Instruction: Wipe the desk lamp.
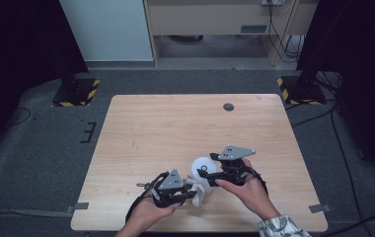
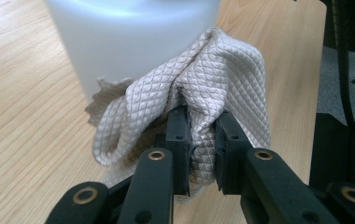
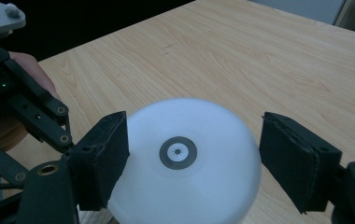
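Presently, a wiping step is judged to be in hand near the front edge of the table [image 1: 141, 123]. At the left, the left gripper [image 2: 199, 140] is seen with its jaws pressed together on a bunched fold of the quilted cloth [image 2: 222, 84], which is pinched firmly and pressed against the lower side of the white container [image 2: 133, 42]. In the high view, the container [image 1: 203, 165] stands between the two grippers, touching the cloth [image 1: 198, 190]. At the right, the right gripper [image 3: 194, 158] is held with its jaws spread to either side of the container's round top [image 3: 185, 177]; the left pad appears to touch the wall, while a gap is seen at the right pad. For a sound wipe, the container should be steadied before pressure is applied, and the cloth should be kept flat against the wall. Tipping is judged the main risk.
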Action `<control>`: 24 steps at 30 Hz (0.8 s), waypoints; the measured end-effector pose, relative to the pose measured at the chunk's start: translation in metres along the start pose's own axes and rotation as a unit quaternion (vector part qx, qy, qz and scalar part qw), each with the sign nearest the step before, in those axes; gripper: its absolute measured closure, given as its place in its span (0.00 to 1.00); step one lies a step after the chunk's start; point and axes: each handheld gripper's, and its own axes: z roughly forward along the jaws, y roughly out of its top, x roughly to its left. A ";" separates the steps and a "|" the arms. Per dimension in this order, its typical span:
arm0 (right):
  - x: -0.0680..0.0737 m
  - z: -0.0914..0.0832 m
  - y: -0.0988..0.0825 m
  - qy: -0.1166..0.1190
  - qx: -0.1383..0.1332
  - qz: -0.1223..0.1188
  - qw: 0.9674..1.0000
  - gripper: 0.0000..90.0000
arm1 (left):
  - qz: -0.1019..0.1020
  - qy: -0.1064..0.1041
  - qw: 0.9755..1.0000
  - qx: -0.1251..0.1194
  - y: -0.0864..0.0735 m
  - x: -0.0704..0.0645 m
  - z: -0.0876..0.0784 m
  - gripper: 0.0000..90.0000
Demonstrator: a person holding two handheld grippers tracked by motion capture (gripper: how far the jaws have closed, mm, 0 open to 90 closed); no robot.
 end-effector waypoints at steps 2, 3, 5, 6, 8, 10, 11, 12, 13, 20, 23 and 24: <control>0.000 0.000 0.000 0.000 0.000 0.000 1.000 0.27 | -0.003 0.003 1.000 -0.002 0.000 0.002 -0.002 0.86; 0.000 0.000 0.000 0.000 0.000 0.000 1.000 0.27 | -0.003 0.005 1.000 -0.002 -0.001 0.003 -0.003 0.86; 0.000 0.000 0.000 0.000 0.000 -0.001 1.000 0.27 | -0.005 0.007 1.000 -0.004 0.000 0.005 -0.004 0.86; 0.000 0.000 0.000 0.000 0.000 -0.001 1.000 0.27 | -0.006 0.008 1.000 -0.005 -0.001 0.005 -0.005 0.86; 0.000 0.000 0.000 -0.001 -0.001 -0.001 1.000 0.27 | -0.006 0.010 1.000 -0.005 0.000 0.007 -0.005 0.86; 0.000 0.000 0.000 -0.001 0.000 0.000 1.000 0.27 | -0.007 0.011 1.000 -0.005 0.000 0.008 -0.005 0.86; 0.000 0.000 0.000 -0.002 -0.001 0.000 1.000 0.27 | -0.006 0.013 1.000 -0.004 0.000 0.008 -0.006 0.86; -0.001 0.000 0.000 -0.002 -0.001 -0.001 1.000 0.27 | -0.005 0.014 1.000 -0.004 0.001 0.009 -0.006 0.86; -0.001 0.000 0.000 -0.002 -0.001 -0.001 1.000 0.27 | -0.005 0.015 1.000 -0.003 0.001 0.009 -0.006 0.86; -0.001 0.000 0.000 -0.002 0.000 0.000 1.000 0.27 | -0.009 0.024 1.000 -0.012 0.003 0.014 -0.014 0.86; 0.000 0.000 0.000 -0.004 0.000 0.000 1.000 0.27 | -0.009 0.029 0.999 -0.016 0.005 0.016 -0.018 0.86; 0.000 0.000 0.000 -0.005 0.001 0.000 1.000 0.27 | -0.009 0.031 0.999 -0.018 0.006 0.017 -0.020 0.86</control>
